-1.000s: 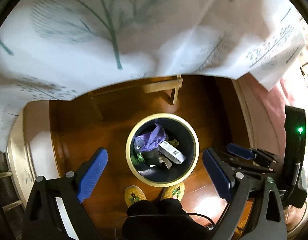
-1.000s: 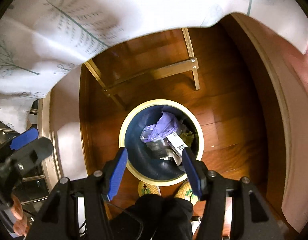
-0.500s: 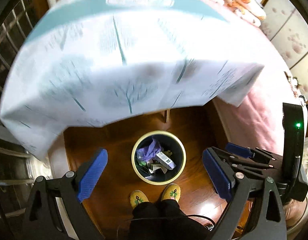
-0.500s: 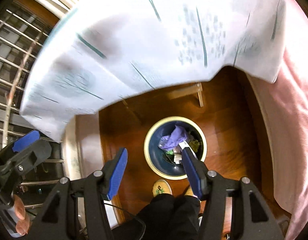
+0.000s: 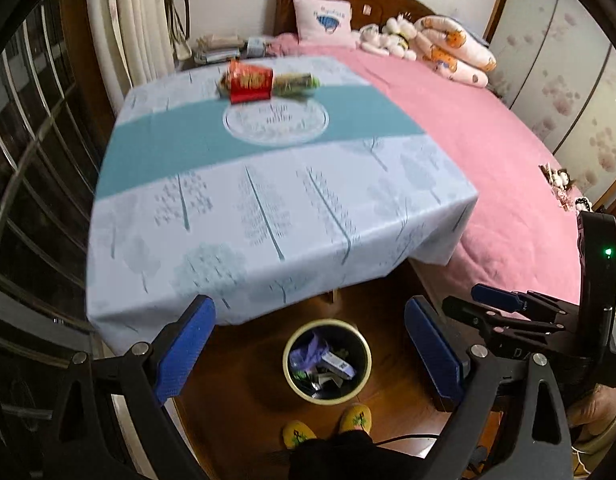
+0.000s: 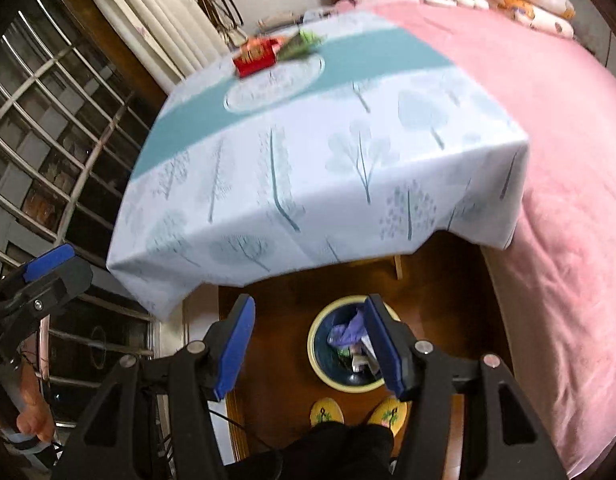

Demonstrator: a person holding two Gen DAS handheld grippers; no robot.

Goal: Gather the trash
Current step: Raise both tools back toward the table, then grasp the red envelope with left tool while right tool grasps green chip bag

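A round bin (image 5: 327,361) with a pale rim stands on the wood floor below me, holding purple plastic, a small white box and other scraps; it also shows in the right wrist view (image 6: 350,350). A red packet (image 5: 250,82) and a green wrapper (image 5: 296,81) lie at the far side of the table; both show in the right wrist view, the red packet (image 6: 255,57) and the green wrapper (image 6: 304,46). My left gripper (image 5: 310,352) is open and empty above the bin. My right gripper (image 6: 310,350) is open and empty.
A table with a white and teal tree-print cloth (image 5: 268,184) fills the middle. A pink bed (image 5: 488,152) with pillows lies to the right. A barred window (image 6: 48,128) and curtains are at the left. My yellow slippers (image 5: 328,426) stand by the bin.
Both grippers have risen from just above the bin to well over table height, tilting up so the tabletop and bed came into view. Both stayed open.
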